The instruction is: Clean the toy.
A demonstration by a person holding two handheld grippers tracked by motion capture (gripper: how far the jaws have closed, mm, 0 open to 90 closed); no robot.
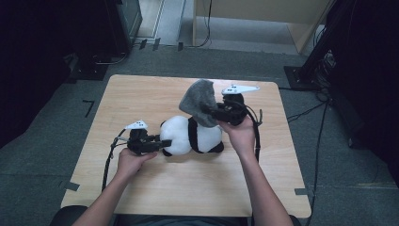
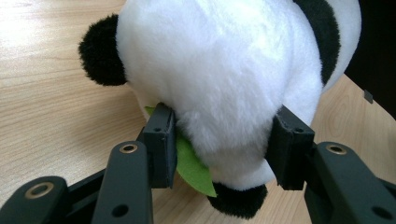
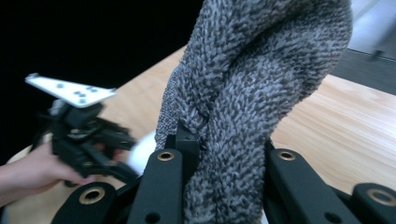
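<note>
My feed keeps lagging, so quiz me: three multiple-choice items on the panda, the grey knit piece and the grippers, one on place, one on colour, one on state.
1. Where is the panda?
A. lying on the table
B. lifted clear above it
C. on the floor

2. What colour is the flat bit by the left gripper's pad?
A. red
B. green
C. blue

3. What is the right gripper doing?
A. standing open with nothing in it
B. pressing on the panda
C. clamping the grey knit piece

Answers:
1. A: the high view shows it lying on the wood.
2. B: a green leaf shape pokes out under the panda in the left gripper view.
3. C: the knit is pinched between its jaws in the right gripper view.
</note>
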